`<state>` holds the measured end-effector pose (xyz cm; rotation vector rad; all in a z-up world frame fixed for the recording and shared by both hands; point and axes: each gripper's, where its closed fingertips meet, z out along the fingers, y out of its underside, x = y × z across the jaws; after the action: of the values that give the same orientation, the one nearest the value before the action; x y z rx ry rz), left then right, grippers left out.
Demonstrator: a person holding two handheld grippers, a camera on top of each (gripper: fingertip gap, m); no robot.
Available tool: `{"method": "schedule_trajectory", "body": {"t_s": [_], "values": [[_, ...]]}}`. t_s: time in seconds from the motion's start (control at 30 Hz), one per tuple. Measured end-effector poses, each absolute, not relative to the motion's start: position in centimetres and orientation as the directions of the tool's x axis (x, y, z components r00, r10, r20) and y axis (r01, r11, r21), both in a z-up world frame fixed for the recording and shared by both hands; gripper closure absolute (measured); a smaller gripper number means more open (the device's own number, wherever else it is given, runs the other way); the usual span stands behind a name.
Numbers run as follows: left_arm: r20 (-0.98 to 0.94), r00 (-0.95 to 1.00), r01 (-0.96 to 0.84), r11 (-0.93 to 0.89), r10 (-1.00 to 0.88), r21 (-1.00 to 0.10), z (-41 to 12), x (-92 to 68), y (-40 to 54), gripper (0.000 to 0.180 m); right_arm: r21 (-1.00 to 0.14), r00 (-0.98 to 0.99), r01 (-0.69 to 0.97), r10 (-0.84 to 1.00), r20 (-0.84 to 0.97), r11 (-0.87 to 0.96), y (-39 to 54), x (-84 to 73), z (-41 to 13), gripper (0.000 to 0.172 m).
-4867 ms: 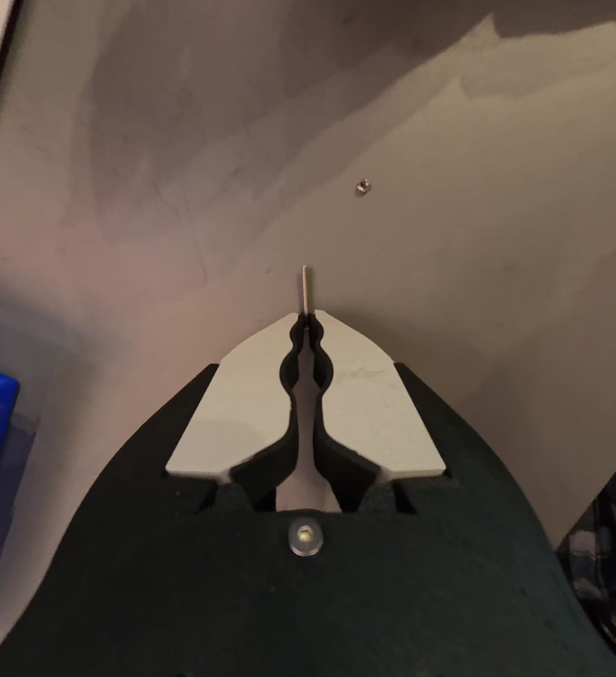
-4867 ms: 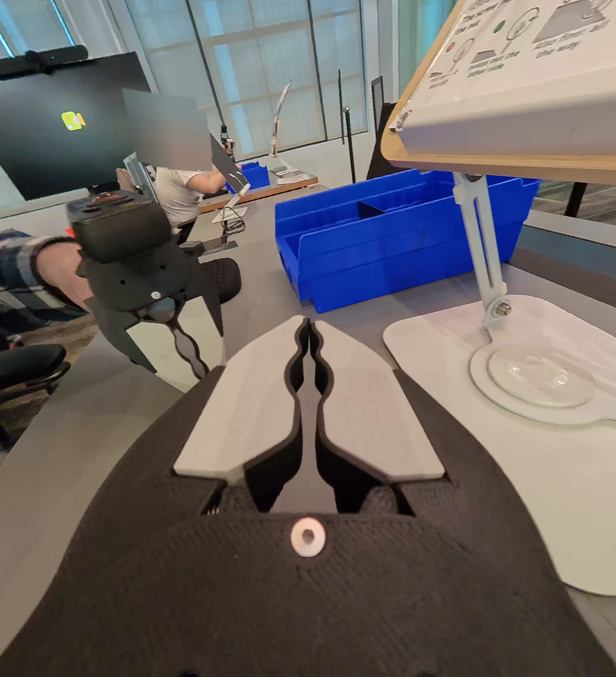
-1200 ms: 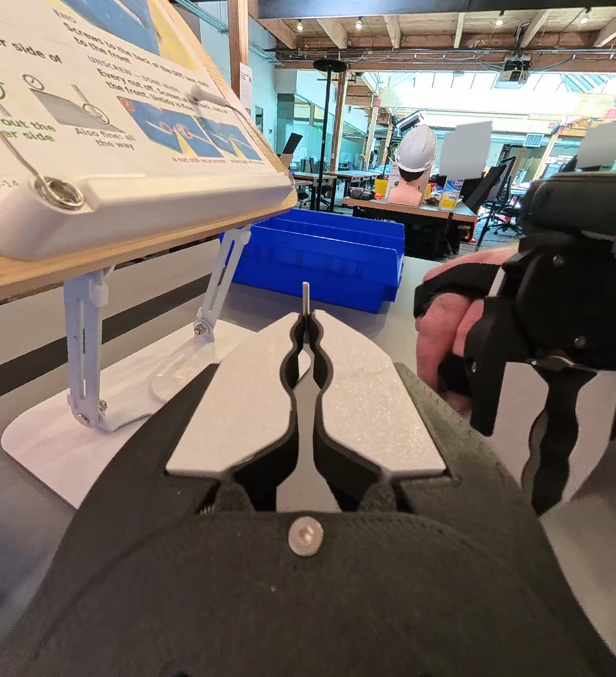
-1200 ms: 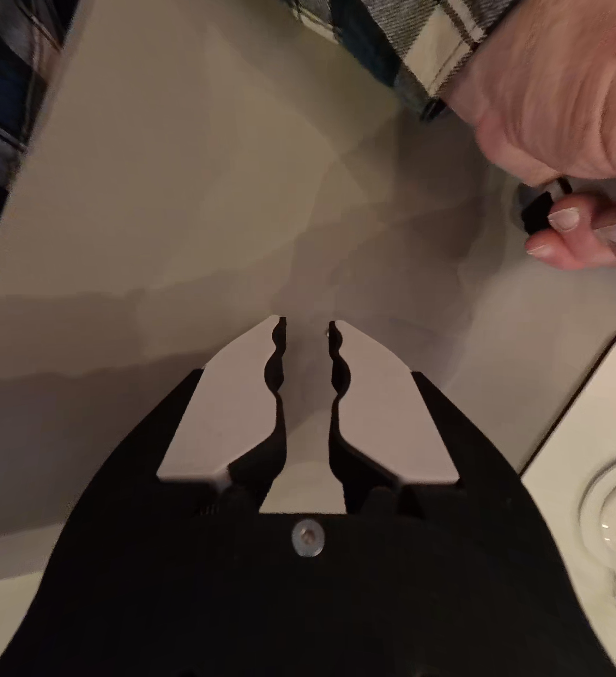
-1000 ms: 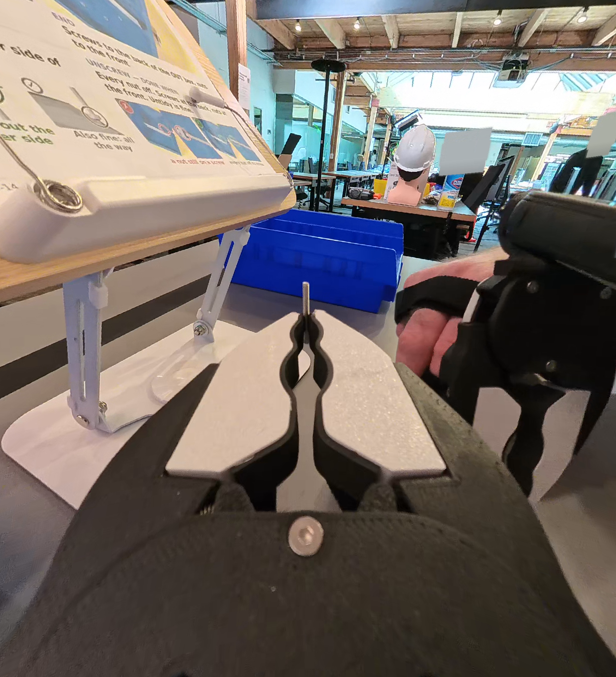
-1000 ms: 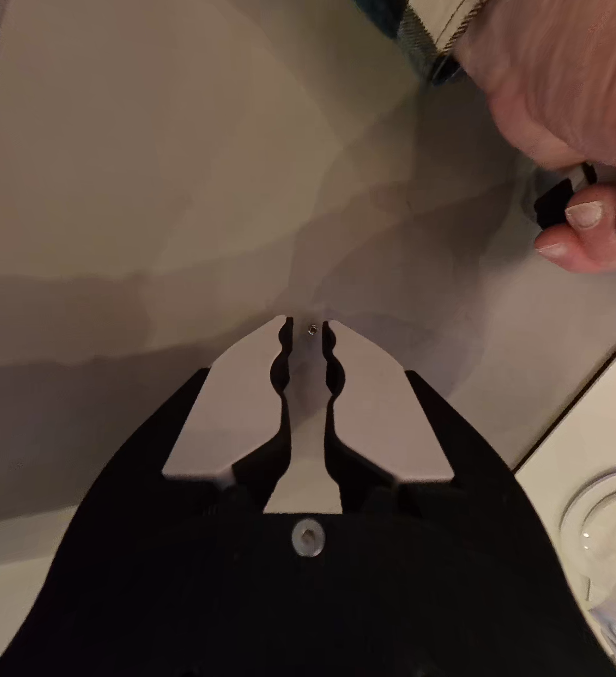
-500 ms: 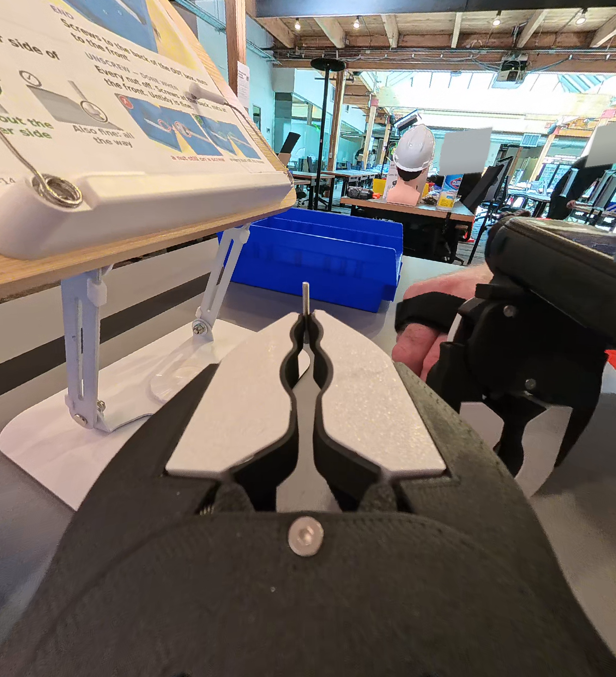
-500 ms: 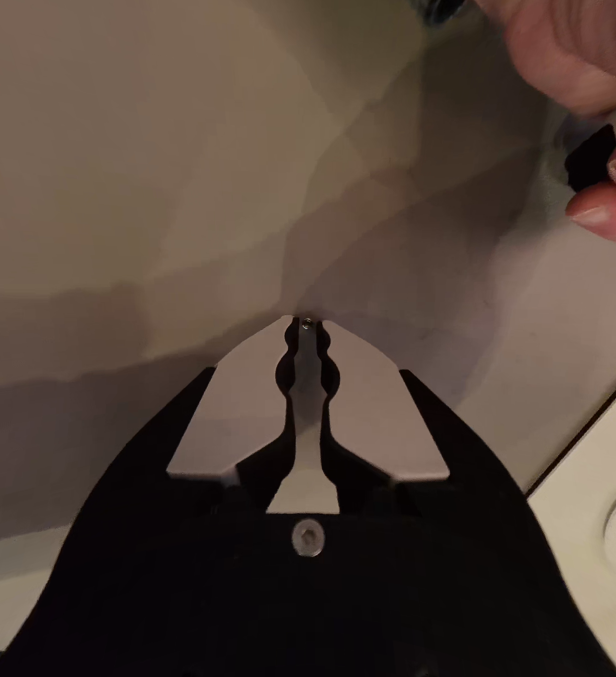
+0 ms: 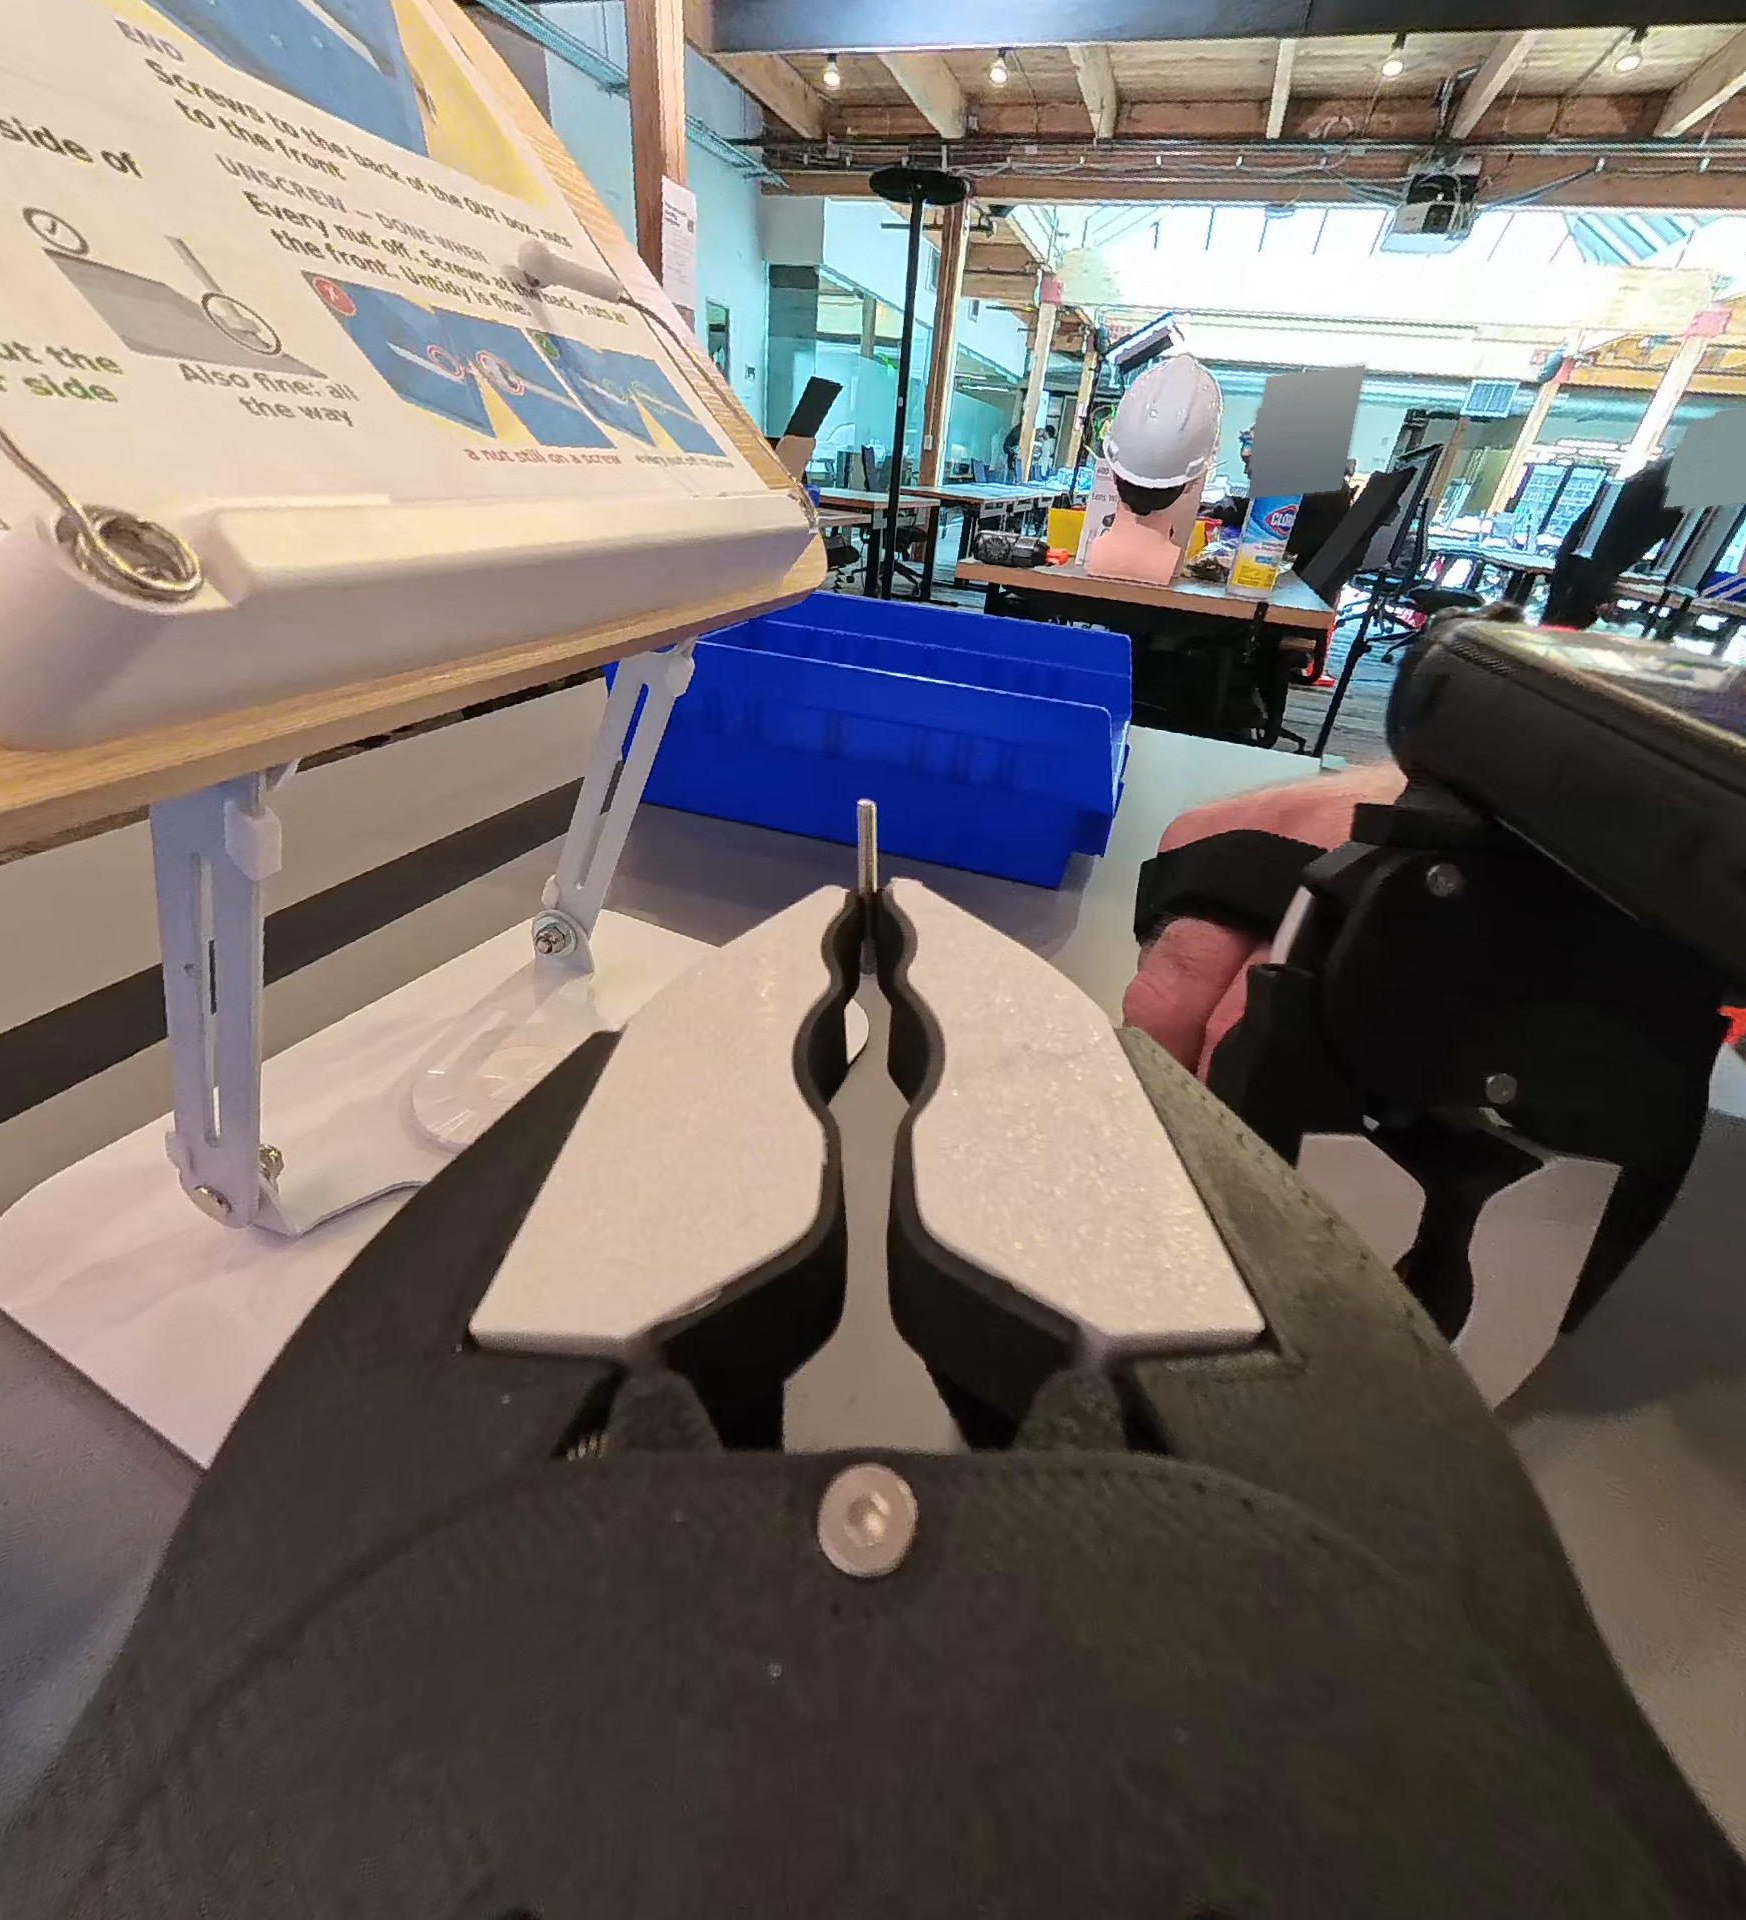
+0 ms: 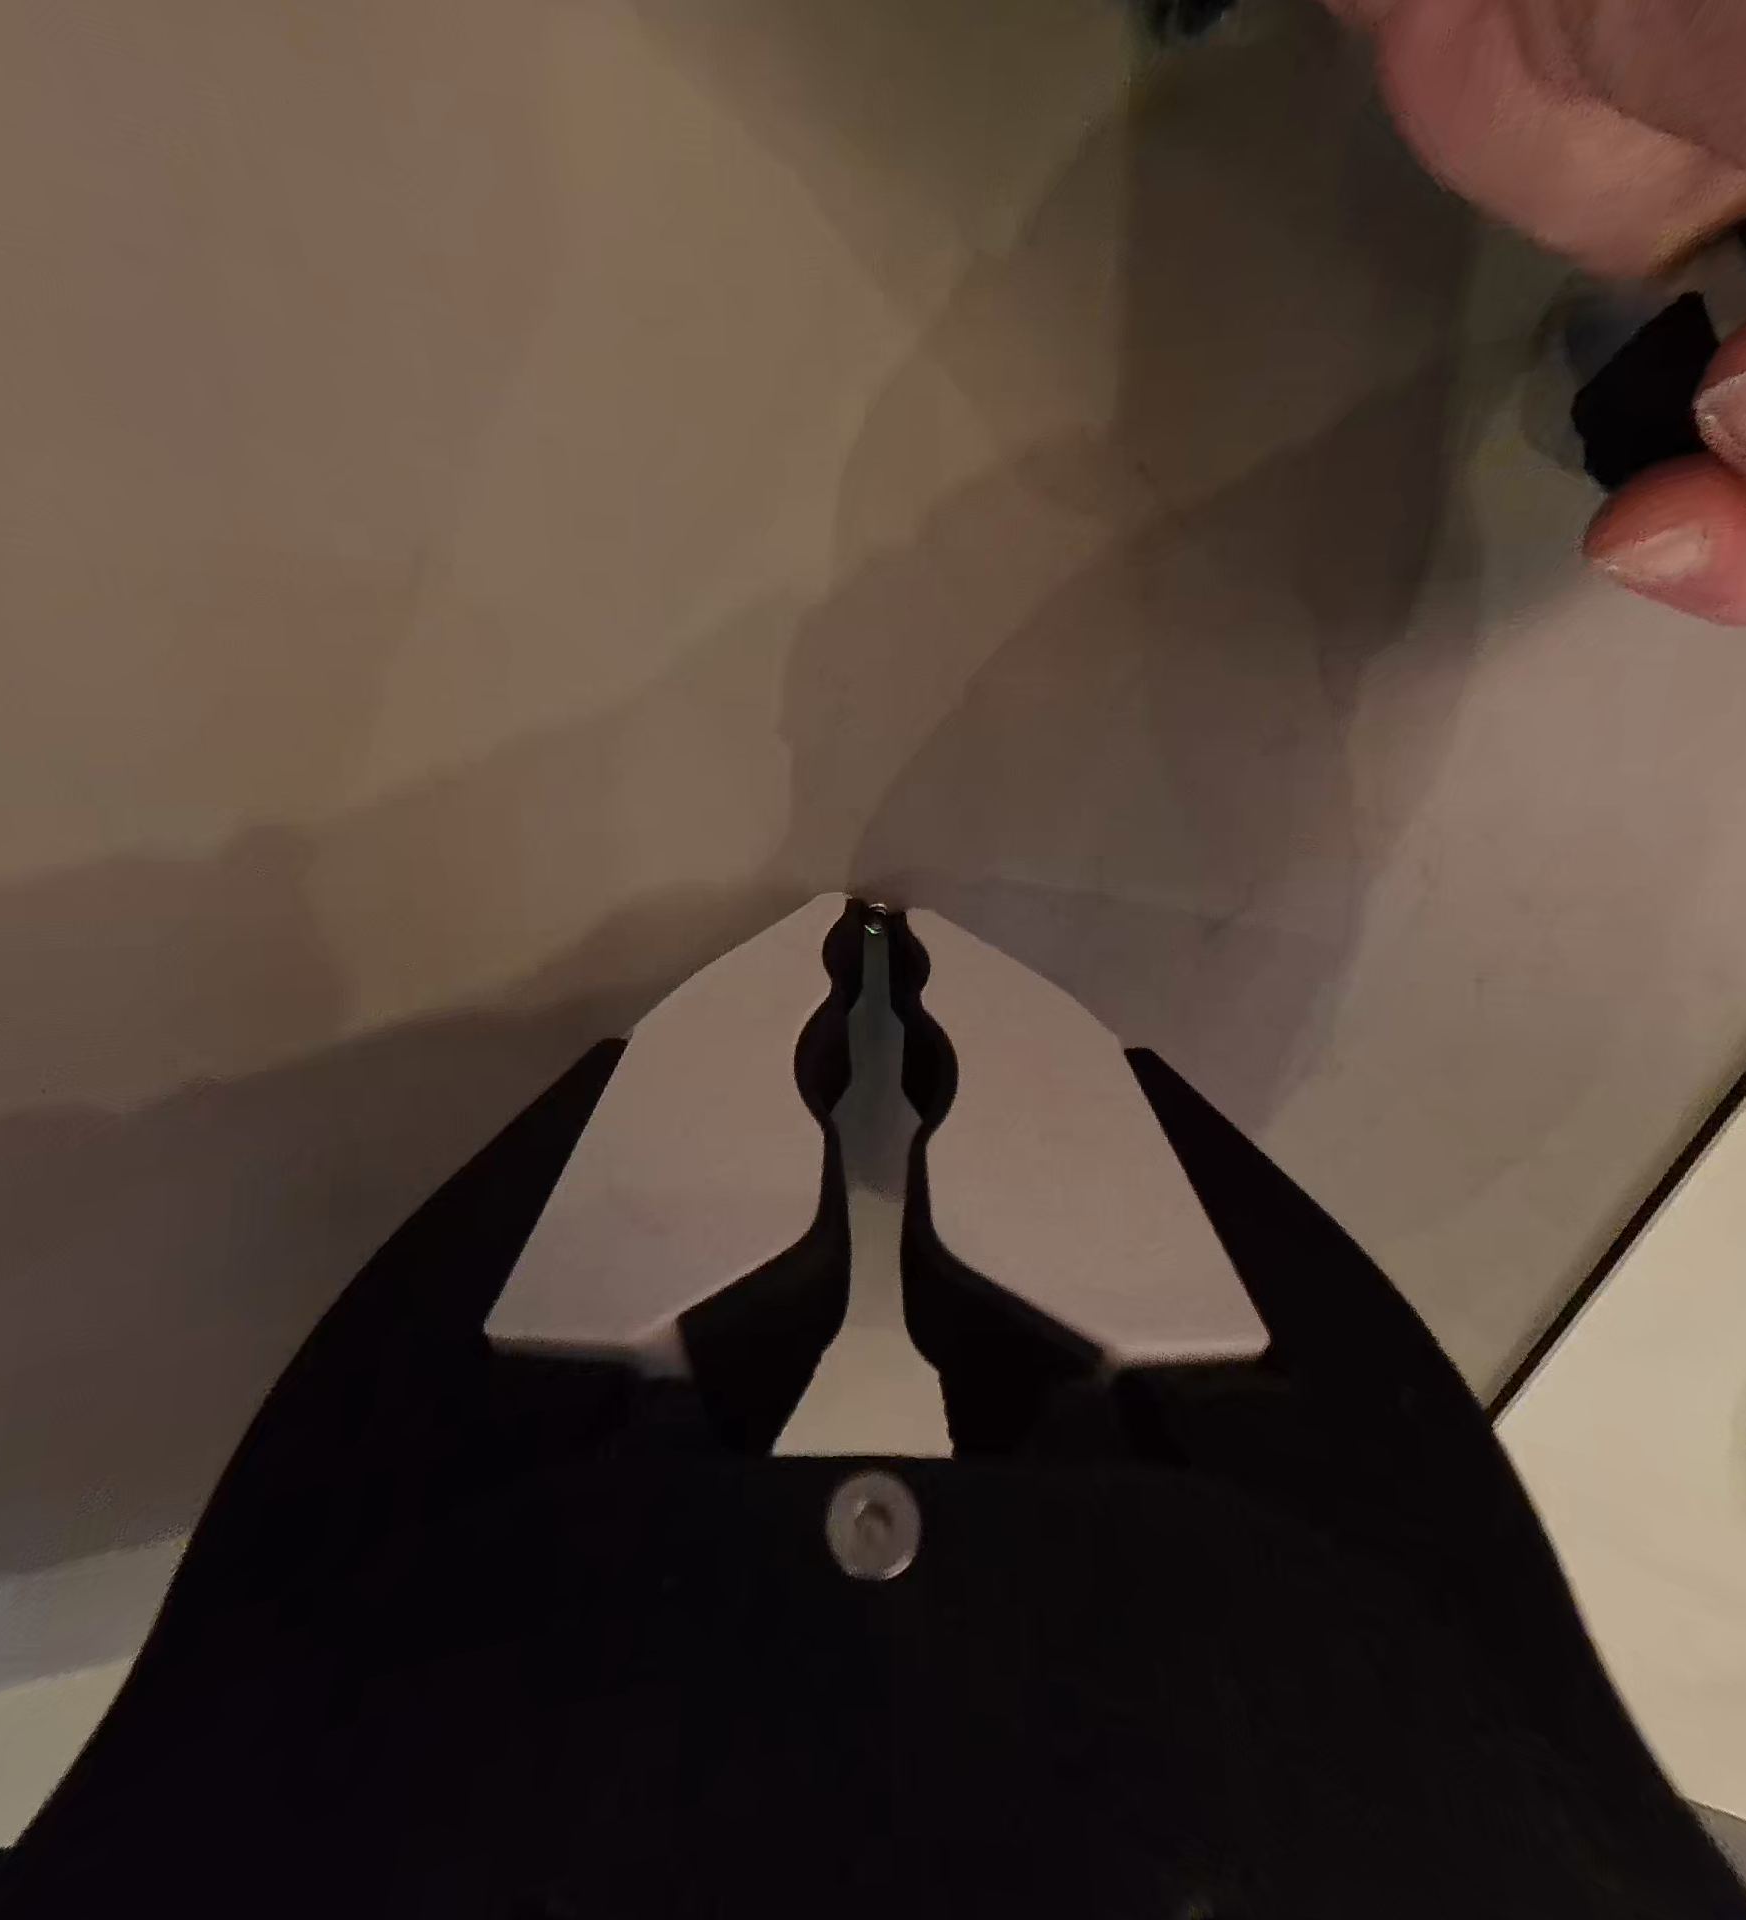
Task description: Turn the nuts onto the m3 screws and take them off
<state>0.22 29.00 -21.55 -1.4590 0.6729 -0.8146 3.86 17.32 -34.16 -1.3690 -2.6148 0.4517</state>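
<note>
Right gripper (image 10: 877, 914) had dropped to the grey table (image 10: 433, 520) and closed its fingers on a tiny silver metal nut (image 10: 878, 918), centre frame. Left gripper (image 9: 867, 902) pinched a thin silver screw (image 9: 866, 844) upright. That nut could easily pop out.

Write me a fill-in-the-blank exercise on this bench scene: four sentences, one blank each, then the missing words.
1. The left gripper pinches a thin metal ____ that sticks out past its fingertips.
2. The storage bin behind that gripper is ____ in colour.
3. The right gripper points down at the ____ table, with a tiny metal nut at its fingertips.
4. On the far bench a mannequin head wears a white ____.

Missing words: screw; blue; grey; hard hat
</note>
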Motion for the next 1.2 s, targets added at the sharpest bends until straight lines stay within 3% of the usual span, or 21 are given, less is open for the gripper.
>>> {"method": "schedule_trajectory", "body": {"t_s": [0.23,0.93,1.2], "values": [[0.085,0.571,0.069,-0.056,-0.817,-0.996,-21.4,0.5,28.8,0.179,-0.373,-0.560,0.770,0.828,-0.009,0.517,17.7,4.4,-33.0,0.167],[0.099,0.501,0.073,-0.072,-0.860,-0.995,-21.3,2.3,27.4,0.179,-0.530,-0.599,0.650,0.797,0.084,0.544,22.1,4.4,-20.6,0.172],[0.115,0.484,0.083,-0.085,-0.867,-0.993,-21.5,2.5,27.2,0.179,-0.544,-0.635,0.645,0.772,0.010,0.537,21.4,5.2,-21.4,0.172]]}}
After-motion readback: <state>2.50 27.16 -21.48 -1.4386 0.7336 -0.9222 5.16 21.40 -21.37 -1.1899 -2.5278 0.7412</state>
